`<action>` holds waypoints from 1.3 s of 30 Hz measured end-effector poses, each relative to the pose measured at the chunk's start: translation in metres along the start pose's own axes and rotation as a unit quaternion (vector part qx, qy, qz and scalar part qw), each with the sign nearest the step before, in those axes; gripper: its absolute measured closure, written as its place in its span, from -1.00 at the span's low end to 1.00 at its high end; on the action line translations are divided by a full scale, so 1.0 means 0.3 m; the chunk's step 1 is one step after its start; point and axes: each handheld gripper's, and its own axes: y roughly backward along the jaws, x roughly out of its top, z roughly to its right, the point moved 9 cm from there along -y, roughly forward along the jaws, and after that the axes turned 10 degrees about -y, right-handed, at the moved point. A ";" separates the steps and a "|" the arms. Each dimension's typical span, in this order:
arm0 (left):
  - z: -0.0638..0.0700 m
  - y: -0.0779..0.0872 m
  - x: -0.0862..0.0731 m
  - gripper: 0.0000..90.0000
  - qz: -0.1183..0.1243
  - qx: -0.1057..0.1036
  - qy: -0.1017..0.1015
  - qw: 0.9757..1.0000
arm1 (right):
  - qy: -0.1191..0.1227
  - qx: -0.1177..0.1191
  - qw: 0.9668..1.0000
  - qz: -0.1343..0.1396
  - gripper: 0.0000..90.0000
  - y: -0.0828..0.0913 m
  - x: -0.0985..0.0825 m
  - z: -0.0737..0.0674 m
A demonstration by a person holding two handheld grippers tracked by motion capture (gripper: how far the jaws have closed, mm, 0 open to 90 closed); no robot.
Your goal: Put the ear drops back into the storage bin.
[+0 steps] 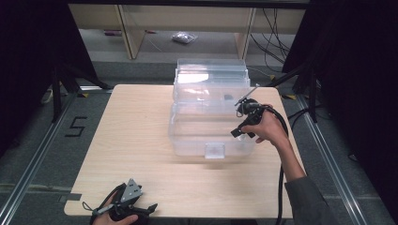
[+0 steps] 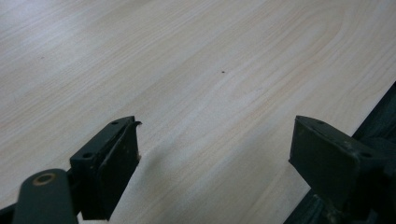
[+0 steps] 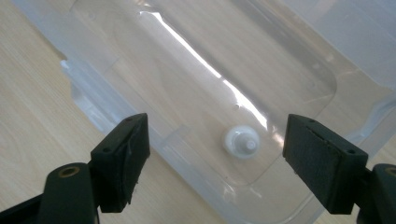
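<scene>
A clear plastic box (image 1: 206, 136) stands on the wooden table (image 1: 131, 145) with its lid (image 1: 211, 75) tipped up behind it. My right gripper (image 1: 238, 132) hangs over the box's right side, held by a hand. In the right gripper view its jaws (image 3: 219, 128) stand wide open above the box (image 3: 93, 105), nothing between the pads. A small white round piece (image 3: 241, 142) lies on the box's floor below them. My left gripper (image 1: 146, 210) rests at the table's front left edge, open, with bare tabletop (image 2: 187, 56) between its jaws (image 2: 215, 144).
Dark stands and cables flank the table on both sides. Beyond the table are wooden frame legs and a small plastic bag (image 1: 184, 37) on the floor. A "5" mark (image 1: 75, 126) is taped on the floor at left.
</scene>
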 end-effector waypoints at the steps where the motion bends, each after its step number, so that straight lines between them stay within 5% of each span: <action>1: -0.001 0.001 -0.001 -0.66 -0.002 0.000 -0.003 1.000 | -0.001 0.001 1.000 0.002 -0.48 0.003 -0.003 -0.004; 4: -0.003 0.000 -0.003 -0.67 -0.005 0.001 -0.005 1.000 | 0.002 0.003 1.000 0.014 -0.49 0.015 -0.016 -0.017; 5: 0.003 -0.007 0.006 -0.67 0.009 0.005 0.012 1.000 | 0.002 0.003 1.000 0.014 -0.49 0.015 -0.016 -0.017; 23: 0.004 -0.007 0.008 -0.66 0.011 0.005 0.015 1.000 | 0.019 0.032 0.997 0.060 -0.50 0.055 -0.093 -0.092; 29: 0.002 -0.004 0.011 -0.66 0.014 0.007 0.013 1.000 | 0.022 0.036 0.997 0.065 -0.50 0.056 -0.120 -0.099; 30: -0.004 0.004 0.001 -0.66 -0.001 0.002 -0.006 1.000 | 0.021 0.038 0.997 0.066 -0.50 0.057 -0.125 -0.102; 39: -0.006 0.003 -0.001 -0.66 -0.004 0.004 -0.009 1.000 | 0.024 0.047 0.996 0.077 -0.52 0.062 -0.167 -0.119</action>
